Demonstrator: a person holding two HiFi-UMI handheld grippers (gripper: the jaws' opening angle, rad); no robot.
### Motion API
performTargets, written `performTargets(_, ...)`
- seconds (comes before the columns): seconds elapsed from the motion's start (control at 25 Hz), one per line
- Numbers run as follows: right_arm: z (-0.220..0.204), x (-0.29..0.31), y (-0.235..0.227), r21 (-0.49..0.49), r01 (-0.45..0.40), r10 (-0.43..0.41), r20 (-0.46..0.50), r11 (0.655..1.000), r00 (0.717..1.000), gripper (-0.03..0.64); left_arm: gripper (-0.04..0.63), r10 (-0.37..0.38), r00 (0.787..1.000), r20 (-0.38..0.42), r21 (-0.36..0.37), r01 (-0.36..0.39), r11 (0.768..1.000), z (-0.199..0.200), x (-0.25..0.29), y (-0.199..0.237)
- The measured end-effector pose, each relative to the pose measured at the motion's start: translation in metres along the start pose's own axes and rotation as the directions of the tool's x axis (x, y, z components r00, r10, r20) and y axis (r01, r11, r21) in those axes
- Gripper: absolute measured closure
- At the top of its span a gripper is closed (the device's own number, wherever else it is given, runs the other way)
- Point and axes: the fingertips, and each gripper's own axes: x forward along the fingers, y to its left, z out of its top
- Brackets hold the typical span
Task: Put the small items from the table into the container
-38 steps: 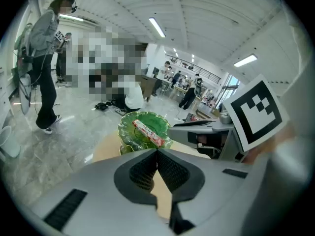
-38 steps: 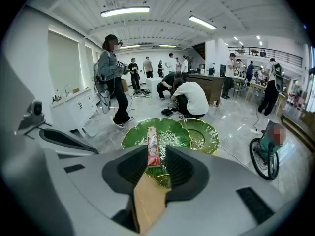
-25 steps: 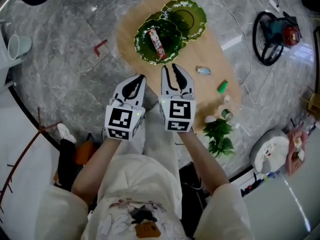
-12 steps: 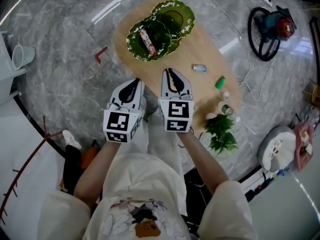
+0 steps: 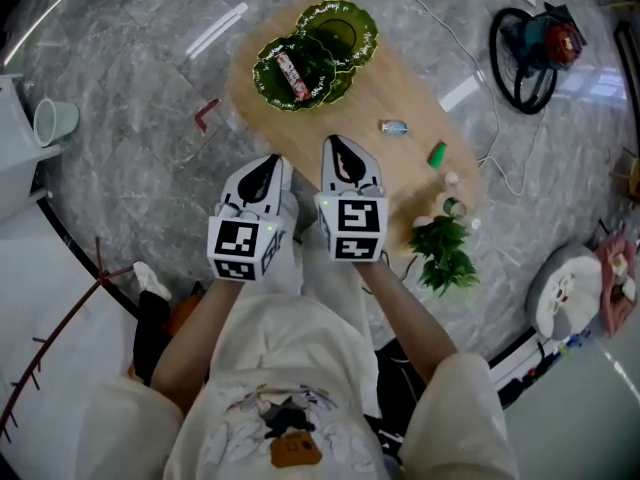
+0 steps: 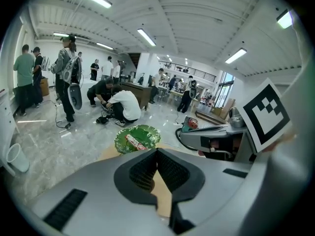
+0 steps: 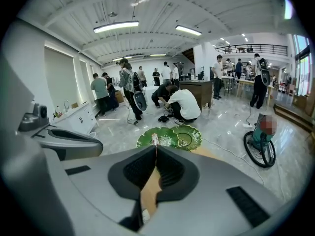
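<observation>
From the head view, the left tool (image 5: 266,168) and the right tool (image 5: 342,150) sit side by side at the table's (image 5: 330,113) 6 o'clock edge. The green dish (image 5: 322,76), holding a snack bar (image 5: 292,76), lies at 12 o'clock. A blue item (image 5: 393,127) and a green item (image 5: 437,153) wait at 3 o'clock with bare wood around them.

In the left gripper view, the left tool (image 6: 156,154) is closed tight and empty.

In the right gripper view, the right tool (image 7: 155,154) is closed and empty too. It should probably open first, then reach for the blue item, away from the plant (image 5: 440,253) at 4 o'clock.
</observation>
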Motion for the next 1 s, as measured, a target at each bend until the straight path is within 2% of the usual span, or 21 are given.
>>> performTargets(0.52,0.02,-0.067,0.004,-0.006,-0.048,0.049,0.068,0.999,0.997,0.61,0.588,0.009,0.999,0.033,0.048,-0.01,0.999,0.015,-0.032,-0.045)
performTargets(1.0,0.023,-0.118,0.004,0.012,-0.042,0.04,0.13,0.999,0.991,0.609,0.588,0.023,0.998,0.066,0.053,-0.027,0.998,0.021,-0.062,-0.072)
